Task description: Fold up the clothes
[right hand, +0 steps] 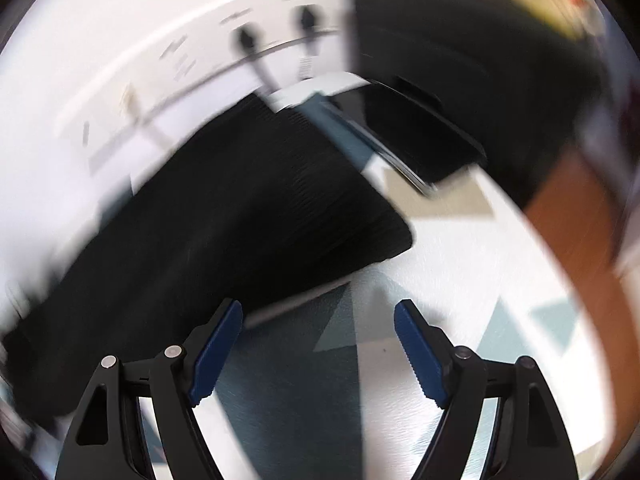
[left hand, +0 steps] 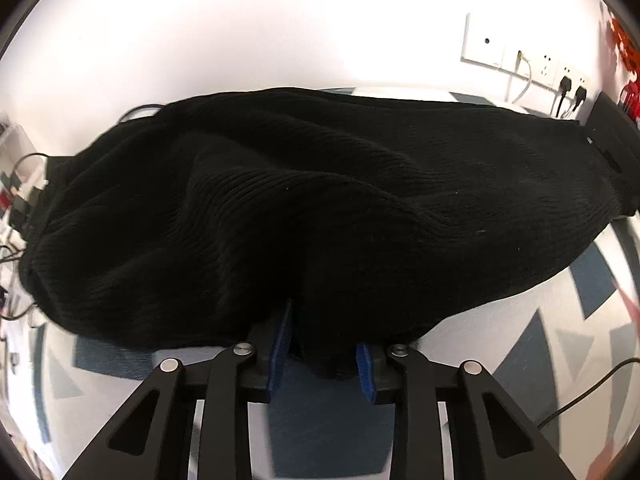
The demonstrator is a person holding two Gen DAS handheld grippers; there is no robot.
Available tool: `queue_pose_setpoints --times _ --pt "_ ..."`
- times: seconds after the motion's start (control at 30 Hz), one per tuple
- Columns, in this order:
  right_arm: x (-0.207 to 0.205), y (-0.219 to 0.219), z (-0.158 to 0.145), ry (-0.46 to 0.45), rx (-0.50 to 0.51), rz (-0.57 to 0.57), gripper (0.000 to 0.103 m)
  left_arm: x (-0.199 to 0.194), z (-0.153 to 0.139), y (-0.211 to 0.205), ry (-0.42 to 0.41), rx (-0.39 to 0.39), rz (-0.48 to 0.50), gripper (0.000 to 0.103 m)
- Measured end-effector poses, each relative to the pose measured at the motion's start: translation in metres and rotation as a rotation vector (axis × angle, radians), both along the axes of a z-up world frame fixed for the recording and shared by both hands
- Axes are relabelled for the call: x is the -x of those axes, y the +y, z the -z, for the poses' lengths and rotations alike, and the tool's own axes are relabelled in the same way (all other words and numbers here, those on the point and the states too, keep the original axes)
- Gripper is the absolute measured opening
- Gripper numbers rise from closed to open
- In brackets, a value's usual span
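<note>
A black ribbed knit garment (left hand: 312,208) lies spread across the table and fills most of the left wrist view. My left gripper (left hand: 324,356) is shut on a fold of its near edge, black cloth bunched between the blue pads (left hand: 280,344). In the blurred right wrist view the same garment (right hand: 240,208) lies ahead and to the left. My right gripper (right hand: 318,344) is open and empty, just off the garment's near edge, over the tablecloth.
The table has a white cloth with blue-grey triangles (left hand: 520,344). A white wall with sockets and plugs (left hand: 560,76) stands behind. Cables and small items (left hand: 16,200) lie at the left edge. A black box-like object (right hand: 432,80) sits at the right back. A cable (left hand: 580,396) crosses at right.
</note>
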State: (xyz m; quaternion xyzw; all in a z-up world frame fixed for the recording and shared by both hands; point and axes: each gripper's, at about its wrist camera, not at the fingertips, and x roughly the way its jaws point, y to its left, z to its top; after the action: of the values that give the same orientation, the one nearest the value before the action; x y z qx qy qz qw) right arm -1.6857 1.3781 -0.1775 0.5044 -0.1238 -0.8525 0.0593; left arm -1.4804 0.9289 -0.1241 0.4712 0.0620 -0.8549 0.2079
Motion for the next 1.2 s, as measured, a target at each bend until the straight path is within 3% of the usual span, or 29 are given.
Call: queue_pose_setpoints --times 0.1,0.17,0.3,0.37,0.53,0.67,0.83,1.0,1.1,1.13,1.17,1.2 --pt "0.003 0.026 0.007 -0.026 0.211 0.101 0.08 -0.007 -0.002 -0.009 -0.011 -0.022 -0.029 0.028" --pt "0.008 0.023 0.011 -0.037 0.229 0.108 0.074 -0.009 -0.001 -0.012 -0.022 -0.025 -0.029 0.032" --pt "0.011 0.025 0.009 -0.022 0.27 0.154 0.073 -0.001 -0.001 -0.007 -0.033 -0.005 -0.023 0.034" --pt "0.005 0.029 0.005 -0.007 0.296 0.202 0.065 -0.001 -0.001 -0.006 -0.035 -0.001 -0.032 0.035" --pt "-0.004 0.042 -0.001 0.018 0.376 0.255 0.065 -0.008 0.0 -0.004 -0.031 0.007 -0.051 0.045" --pt "0.001 0.036 -0.005 0.039 0.423 0.231 0.065 -0.01 0.002 -0.008 -0.001 -0.036 -0.062 0.046" --pt "-0.003 0.025 0.003 -0.005 0.488 0.183 0.065 -0.019 0.007 -0.01 0.038 -0.111 -0.086 0.052" --pt "0.003 0.02 0.02 -0.05 0.494 0.214 0.066 -0.018 0.015 -0.018 0.06 -0.167 -0.128 0.052" --pt "0.012 0.016 -0.006 0.015 0.495 0.192 0.063 -0.008 0.018 -0.02 0.057 -0.164 -0.158 0.052" --pt "0.015 0.014 -0.015 0.036 0.495 0.185 0.047 -0.004 0.019 -0.018 0.053 -0.151 -0.157 0.052" --pt "0.018 0.013 -0.024 0.058 0.495 0.177 0.023 -0.002 0.02 -0.016 0.045 -0.133 -0.151 0.052" --pt "0.021 0.011 -0.033 0.08 0.495 0.17 0.014 0.001 0.021 -0.014 0.033 -0.112 -0.144 0.052"
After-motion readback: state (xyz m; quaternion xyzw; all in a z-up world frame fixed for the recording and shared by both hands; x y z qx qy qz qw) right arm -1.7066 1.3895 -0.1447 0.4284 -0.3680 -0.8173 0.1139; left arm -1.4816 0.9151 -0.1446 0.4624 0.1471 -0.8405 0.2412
